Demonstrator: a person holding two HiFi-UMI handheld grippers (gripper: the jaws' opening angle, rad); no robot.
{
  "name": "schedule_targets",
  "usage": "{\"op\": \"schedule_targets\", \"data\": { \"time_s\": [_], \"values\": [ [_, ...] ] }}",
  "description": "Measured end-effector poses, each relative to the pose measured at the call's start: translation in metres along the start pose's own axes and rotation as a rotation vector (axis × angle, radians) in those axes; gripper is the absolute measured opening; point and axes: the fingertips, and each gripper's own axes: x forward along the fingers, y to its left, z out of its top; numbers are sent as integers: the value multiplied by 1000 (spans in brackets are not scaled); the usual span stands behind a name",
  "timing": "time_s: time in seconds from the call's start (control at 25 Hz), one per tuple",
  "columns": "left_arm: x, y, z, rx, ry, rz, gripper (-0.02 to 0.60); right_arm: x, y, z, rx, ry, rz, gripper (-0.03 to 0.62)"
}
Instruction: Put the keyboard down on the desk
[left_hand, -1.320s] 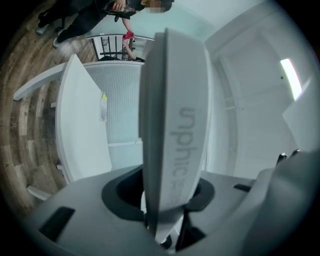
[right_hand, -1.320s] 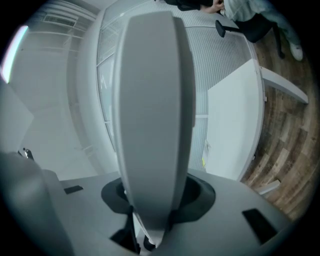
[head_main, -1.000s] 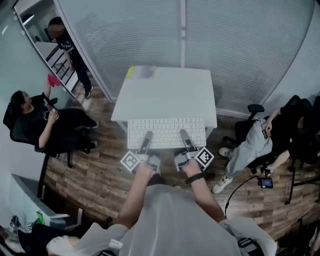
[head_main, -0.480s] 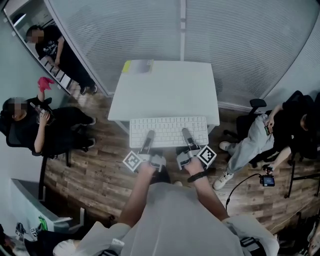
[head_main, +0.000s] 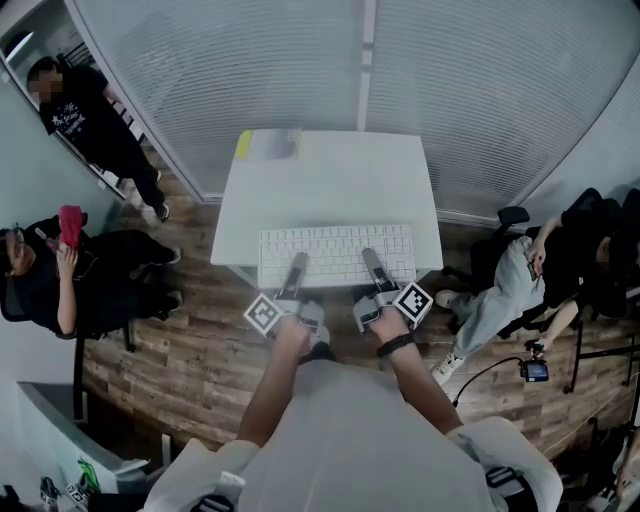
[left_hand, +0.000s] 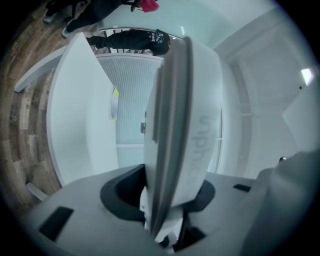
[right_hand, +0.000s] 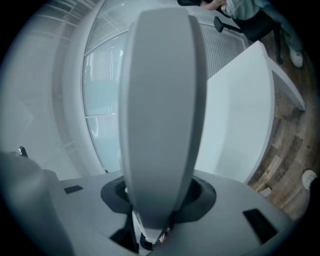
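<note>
2 grippers both grip the same white keyboard (head_main: 335, 255) by its near long edge. The left gripper (head_main: 296, 268) has its jaws closed on the keyboard's left part. In the left gripper view, the board (left_hand: 180, 125) runs edge-on out of the jaws, seated deep in the dark throat. The right gripper (head_main: 371, 263) clamps the right part the same way, and in the right gripper view the keyboard's (right_hand: 160, 125) grey underside fills the middle of the frame. Each gripper carries 1 marker cube, the left cube (head_main: 262, 314) and the right cube (head_main: 412, 299), both off the desk's near edge.

The keyboard lies level over the near half of the white desk (head_main: 330, 185), keys up, its long side parallel to the desk's near edge. In the left gripper view a gap shows between the board and the desk top (left_hand: 75, 110), so it is not resting there.

At the desk's far left corner lies a yellow-edged sheet (head_main: 270, 144). Beyond the desk stands a blinds-covered glass wall (head_main: 450, 90). Left of the desk 1 person (head_main: 60, 280) sits and another (head_main: 85, 120) stands; right of it a 3rd (head_main: 540, 270) sits in a chair.
</note>
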Motion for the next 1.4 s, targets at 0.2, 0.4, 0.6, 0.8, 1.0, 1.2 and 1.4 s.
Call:
{"op": "schedule_targets", "data": {
  "time_s": [0.2,0.4,0.6,0.8,1.0,1.2,1.4],
  "values": [
    [-3,-15,-19,33,21,-54,147,-20,10,8,-12,-18,60,146],
    [-40,-36,-52,87,55,-144,147,-73,27,-2,-48,-42,152,147],
    [-67,-40,-73,216,80,-234,147,-104,16,-12,-71,-59,280,149],
    [-84,-58,-75,374,96,-339,147,-103,22,-24,-67,-72,482,150],
    [-94,-52,-77,346,82,-284,147,-113,17,-30,-41,-64,440,152],
    [-60,-53,-70,351,87,-286,147,-83,19,-8,-69,-60,442,152],
    [-50,-55,-67,354,82,-312,147,-76,28,-3,-142,-49,503,156]
  ]
}}
